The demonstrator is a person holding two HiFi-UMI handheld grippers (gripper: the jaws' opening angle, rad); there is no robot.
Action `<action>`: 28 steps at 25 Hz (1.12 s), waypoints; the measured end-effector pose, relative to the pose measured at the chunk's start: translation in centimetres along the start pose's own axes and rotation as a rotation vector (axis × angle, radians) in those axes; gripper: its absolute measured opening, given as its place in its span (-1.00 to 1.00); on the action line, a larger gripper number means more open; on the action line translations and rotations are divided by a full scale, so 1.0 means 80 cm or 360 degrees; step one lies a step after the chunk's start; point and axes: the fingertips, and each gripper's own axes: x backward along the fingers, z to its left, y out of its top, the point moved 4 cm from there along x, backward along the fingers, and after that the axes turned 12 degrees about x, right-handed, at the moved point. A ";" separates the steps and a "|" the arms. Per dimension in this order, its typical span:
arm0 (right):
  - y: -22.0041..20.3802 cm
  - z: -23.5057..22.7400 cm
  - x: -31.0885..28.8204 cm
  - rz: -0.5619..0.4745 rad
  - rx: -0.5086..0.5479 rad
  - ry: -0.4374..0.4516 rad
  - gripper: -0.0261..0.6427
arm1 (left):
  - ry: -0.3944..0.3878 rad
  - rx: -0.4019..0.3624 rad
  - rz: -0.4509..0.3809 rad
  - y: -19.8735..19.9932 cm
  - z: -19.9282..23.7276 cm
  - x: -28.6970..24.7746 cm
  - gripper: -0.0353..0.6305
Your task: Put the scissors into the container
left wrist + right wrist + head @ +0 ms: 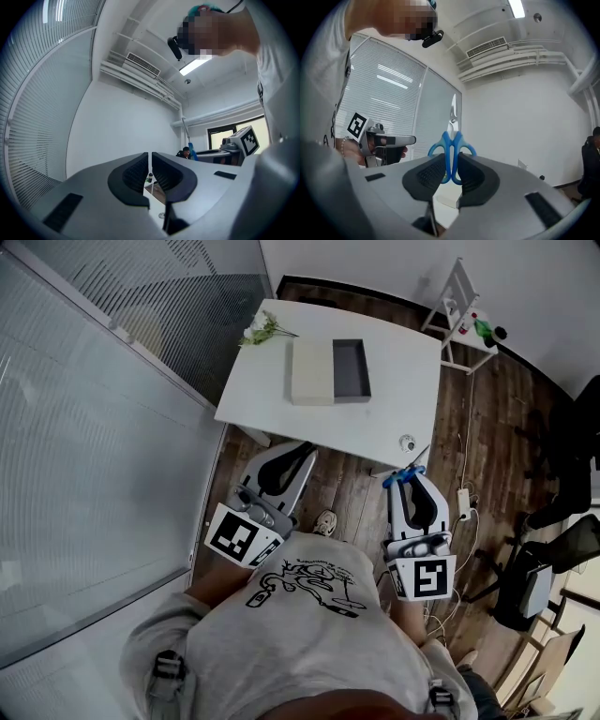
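A white surface [403, 371] stands on the wood floor [487, 409], with a green sprig [266, 331] of pale flowers at its far left corner (close by the blinds [84, 456]). A power strip [463, 503] lies on the floor at right.

an office-like workroom: a white table [398, 371] stands on a dark wood-plank floor [497, 427] at the top centre of the head view, and a glass partition with slatted blinds [94, 427] fills the left side. an office chair [530, 589] sits at the lower right, and a power strip [462, 503] with trailing cables lies on the floor below the table. in the gripper views, a ceiling air vent [486, 47], exposed white pipes [525, 58] and a strip light [195, 66] run overhead.
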 end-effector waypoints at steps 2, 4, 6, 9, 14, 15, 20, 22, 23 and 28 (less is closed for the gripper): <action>-0.003 -0.009 -0.005 0.0001 0.0001 0.0007 -0.66 | 0.0000 -0.0001 -0.0003 -0.002 0.001 -0.011 -0.78; -0.006 -0.018 -0.008 0.0003 0.0004 0.0011 -0.66 | 0.0001 0.0001 -0.0006 -0.003 0.001 -0.021 -0.78; -0.011 -0.026 -0.011 0.0008 0.0006 0.0016 -0.66 | 0.0010 0.0006 -0.0007 -0.006 0.002 -0.030 -0.78; -0.014 -0.037 -0.013 0.0013 0.0010 0.0026 -0.66 | 0.0021 0.0009 -0.0007 -0.007 0.001 -0.040 -0.78; -0.022 -0.036 -0.018 0.0022 0.0000 0.0039 -0.66 | 0.0040 0.0008 0.0018 -0.014 0.003 -0.039 -0.78; -0.024 -0.035 -0.019 0.0024 -0.0006 0.0040 -0.66 | 0.0046 0.0006 0.0024 -0.016 0.004 -0.039 -0.78; -0.027 -0.039 -0.032 0.0024 -0.0011 0.0060 -0.66 | 0.0073 0.0010 0.0022 -0.017 0.017 -0.044 -0.78; -0.025 -0.043 -0.039 0.0016 -0.0003 0.0063 -0.66 | 0.0073 0.0007 0.0013 -0.015 0.022 -0.051 -0.78; -0.025 -0.045 -0.043 0.0014 0.0000 0.0062 -0.66 | 0.0072 0.0008 0.0008 -0.014 0.025 -0.055 -0.78; -0.024 -0.059 -0.066 0.0019 0.0008 0.0069 -0.66 | 0.0066 0.0016 -0.0001 -0.011 0.042 -0.076 -0.78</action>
